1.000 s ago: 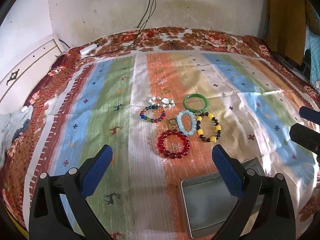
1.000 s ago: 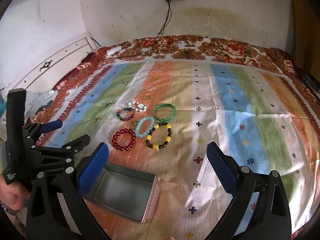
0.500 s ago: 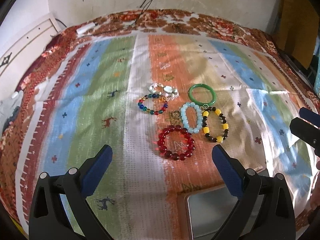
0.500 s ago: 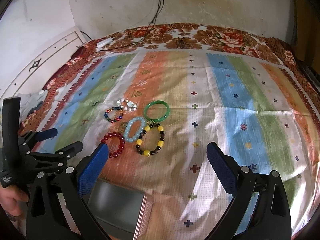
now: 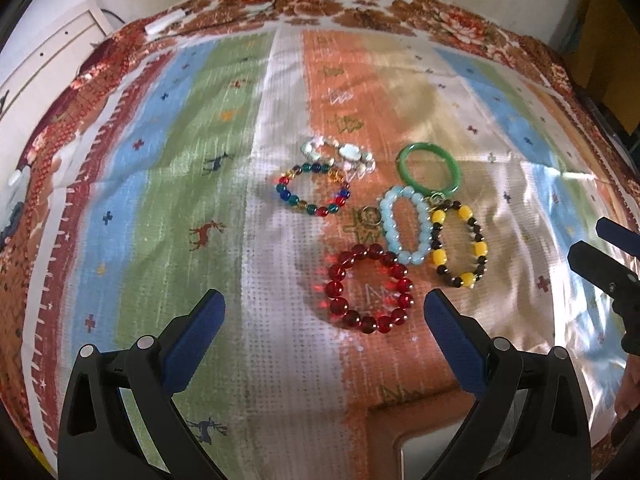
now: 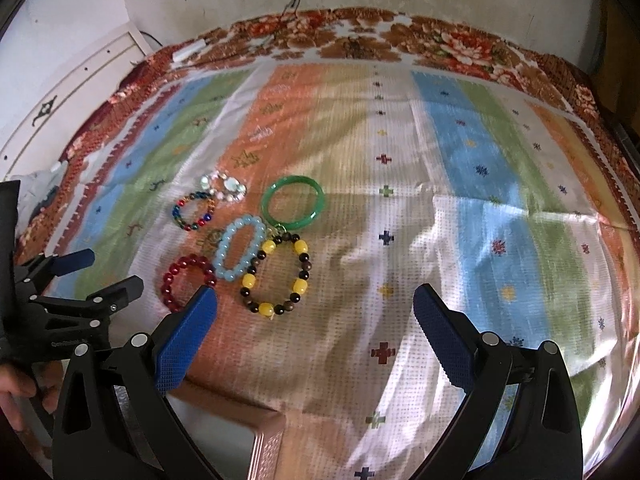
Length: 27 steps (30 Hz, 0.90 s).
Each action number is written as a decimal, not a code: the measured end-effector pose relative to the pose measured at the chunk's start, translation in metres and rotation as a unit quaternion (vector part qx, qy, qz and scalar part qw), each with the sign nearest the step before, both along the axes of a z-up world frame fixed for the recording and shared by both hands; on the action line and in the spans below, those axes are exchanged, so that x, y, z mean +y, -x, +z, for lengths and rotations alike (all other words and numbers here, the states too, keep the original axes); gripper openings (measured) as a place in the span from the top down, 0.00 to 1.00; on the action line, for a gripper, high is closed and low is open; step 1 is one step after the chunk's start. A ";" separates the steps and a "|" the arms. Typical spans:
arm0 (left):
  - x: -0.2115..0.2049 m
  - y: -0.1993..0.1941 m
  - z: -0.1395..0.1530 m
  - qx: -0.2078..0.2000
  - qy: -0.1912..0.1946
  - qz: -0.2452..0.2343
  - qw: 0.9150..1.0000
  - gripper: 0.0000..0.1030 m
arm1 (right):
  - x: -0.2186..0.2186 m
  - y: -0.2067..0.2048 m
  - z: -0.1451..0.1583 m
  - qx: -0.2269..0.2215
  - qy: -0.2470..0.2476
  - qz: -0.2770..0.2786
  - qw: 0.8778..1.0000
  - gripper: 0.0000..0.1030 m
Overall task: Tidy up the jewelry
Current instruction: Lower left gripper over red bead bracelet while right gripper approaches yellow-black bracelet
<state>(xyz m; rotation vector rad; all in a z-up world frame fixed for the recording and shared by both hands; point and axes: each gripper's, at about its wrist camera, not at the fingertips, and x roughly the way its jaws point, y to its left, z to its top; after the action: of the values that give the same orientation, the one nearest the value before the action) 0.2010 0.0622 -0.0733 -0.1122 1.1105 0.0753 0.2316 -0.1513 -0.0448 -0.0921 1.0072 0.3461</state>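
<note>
Several bracelets lie clustered on the striped cloth: a red bead bracelet (image 5: 370,289), a pale blue one (image 5: 405,230), a yellow-and-brown one (image 5: 460,248), a green bangle (image 5: 429,169), a multicolour one (image 5: 313,189) and a white stone one (image 5: 340,155). My left gripper (image 5: 324,332) is open, just short of the red bracelet (image 6: 188,282). My right gripper (image 6: 316,324) is open, just short of the yellow-and-brown bracelet (image 6: 276,276). A metal tin (image 6: 208,436) sits near the front edge.
The cloth covers a bed against a white wall. A white charger and cable (image 5: 164,24) lie at the far edge. A white headboard panel (image 6: 60,104) stands at the left. My left gripper also shows at the left of the right wrist view (image 6: 80,280).
Both grippers have moved forward and down toward the bracelets, which look larger now. The tin has slid to the bottom of both views. Jaws stay open.
</note>
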 end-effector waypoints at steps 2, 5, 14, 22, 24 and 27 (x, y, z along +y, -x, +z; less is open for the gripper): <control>0.002 -0.004 -0.005 0.008 -0.003 0.001 1.000 0.06 | 0.002 -0.005 -0.007 0.011 0.002 0.000 1.000 0.04; 0.003 -0.010 -0.013 0.019 -0.007 -0.001 1.000 0.06 | 0.004 -0.013 -0.018 0.027 0.007 -0.003 1.000 0.04; 0.006 -0.024 -0.034 0.051 -0.005 -0.010 0.999 0.13 | 0.012 -0.029 -0.042 0.065 0.018 -0.001 0.998 0.03; 0.004 -0.031 -0.047 0.067 -0.007 -0.021 0.998 0.20 | 0.014 -0.044 -0.063 0.091 0.028 -0.010 0.995 0.04; 0.004 -0.032 -0.050 0.069 -0.007 -0.022 0.997 0.22 | 0.016 -0.046 -0.068 0.095 0.032 -0.008 0.995 0.04; 0.003 -0.034 -0.054 0.075 -0.009 -0.026 0.997 0.27 | 0.021 -0.049 -0.071 0.093 0.044 -0.006 0.995 0.07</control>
<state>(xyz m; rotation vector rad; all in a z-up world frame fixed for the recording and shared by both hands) 0.2348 0.0654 -0.1277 -0.0630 1.2612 0.0483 0.2802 -0.1302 -0.1160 -0.1356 1.2070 0.3025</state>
